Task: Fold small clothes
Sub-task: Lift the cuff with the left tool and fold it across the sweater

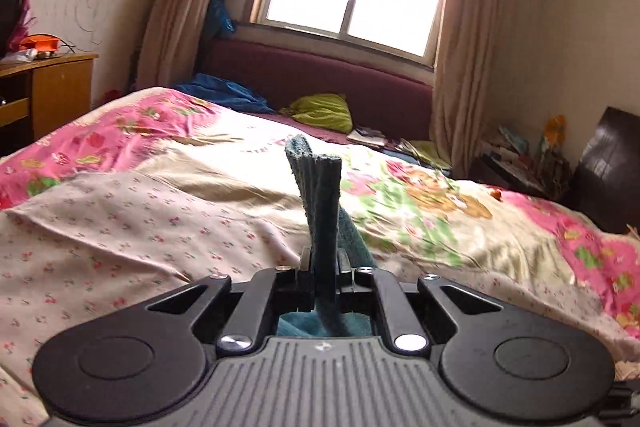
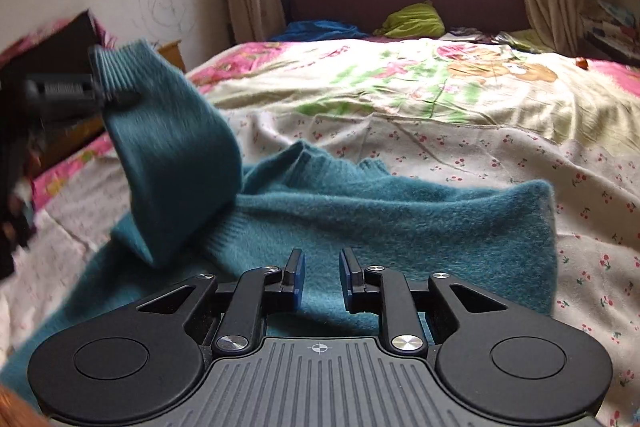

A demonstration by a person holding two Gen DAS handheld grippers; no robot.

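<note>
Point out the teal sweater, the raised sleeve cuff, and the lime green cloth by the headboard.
teal sweater [image 2: 400, 219]: right wrist view, flat body panel.
sleeve cuff [image 1: 320, 171]: left wrist view, ribbed end above the fingers.
lime green cloth [image 2: 414, 21]: right wrist view, middle of the bundle.

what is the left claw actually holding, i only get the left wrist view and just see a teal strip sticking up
Observer: The left claw is shut on the cuff of a sleeve of a teal sweater. The sleeve is lifted off the bed.
Operator: where's the rest of it
Observer: The sweater's body lies flat on the cherry-print sheet, right in front of the right claw.
Operator: is the right claw gripping anything
Observer: No, its jaws stand open just above the sweater, nothing between them.
</note>
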